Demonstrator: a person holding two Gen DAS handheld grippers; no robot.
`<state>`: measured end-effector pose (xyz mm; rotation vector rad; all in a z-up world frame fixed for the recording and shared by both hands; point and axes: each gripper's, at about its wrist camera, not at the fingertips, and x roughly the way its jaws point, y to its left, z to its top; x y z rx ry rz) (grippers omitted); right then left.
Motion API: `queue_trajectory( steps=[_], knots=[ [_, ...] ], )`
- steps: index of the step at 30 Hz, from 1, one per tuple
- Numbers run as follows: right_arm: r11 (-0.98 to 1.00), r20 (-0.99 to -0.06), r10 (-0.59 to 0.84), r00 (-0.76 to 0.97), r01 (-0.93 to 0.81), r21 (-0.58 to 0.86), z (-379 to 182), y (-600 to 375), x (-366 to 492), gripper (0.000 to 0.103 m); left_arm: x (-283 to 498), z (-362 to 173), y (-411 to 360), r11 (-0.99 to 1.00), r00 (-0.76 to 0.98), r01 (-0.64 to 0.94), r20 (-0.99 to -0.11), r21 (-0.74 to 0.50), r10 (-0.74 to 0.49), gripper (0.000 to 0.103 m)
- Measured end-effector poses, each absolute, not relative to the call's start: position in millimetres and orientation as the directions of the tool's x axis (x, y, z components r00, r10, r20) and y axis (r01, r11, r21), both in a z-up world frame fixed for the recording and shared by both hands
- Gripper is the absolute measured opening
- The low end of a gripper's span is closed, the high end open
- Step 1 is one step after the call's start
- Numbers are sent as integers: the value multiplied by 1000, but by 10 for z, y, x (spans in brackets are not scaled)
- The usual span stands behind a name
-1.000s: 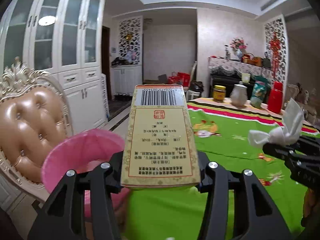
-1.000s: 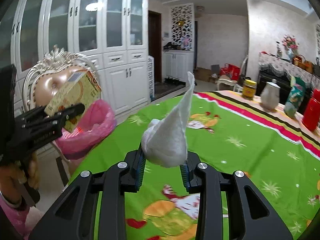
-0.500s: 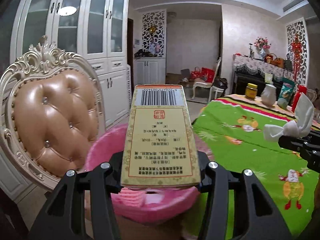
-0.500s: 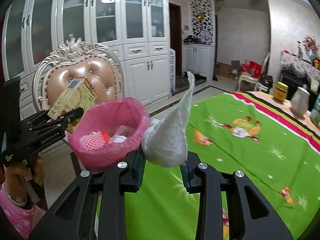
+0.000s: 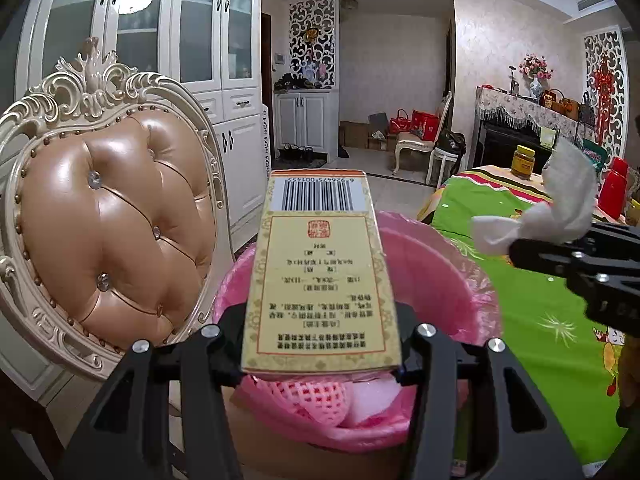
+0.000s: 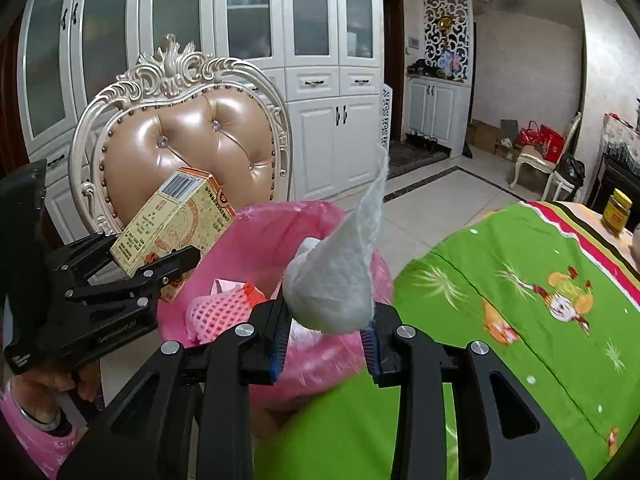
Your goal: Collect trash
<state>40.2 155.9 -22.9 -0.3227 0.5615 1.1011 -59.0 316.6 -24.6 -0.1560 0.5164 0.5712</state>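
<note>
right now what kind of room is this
Most likely a home dining room: a table under a green tablecloth, an ornate padded chair beside it, and tall white glass-door cabinets along the wall.

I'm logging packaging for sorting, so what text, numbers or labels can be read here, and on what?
"6 926475 001455", appearing upside down, beside the barcode on the yellow box held in the left gripper.
Red seal and rows of Chinese print on that box: too small to read.
Embossed lettering on the left gripper's body in the right wrist view: blurred.
Yellow jar label: unreadable.
</note>
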Motion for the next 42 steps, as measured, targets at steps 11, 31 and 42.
queue_trajectory(
  steps=[11, 31, 42],
  knots=[
    [413, -615, 723, 315, -911, 19, -373, 2002, 486, 32, -446, -363, 3436, 841, 716, -541, -536, -23, 447, 50],
    [440, -495, 799, 342, -893, 93, 27, 1466, 563, 85, -825, -196, 3258, 770, 669, -633, -446, 77, 594, 98],
    [448, -429, 820, 379, -891, 69, 316, 512, 119, 88, -1282, 271, 2586, 749, 686, -655, -337, 99, 645, 98]
  ],
)
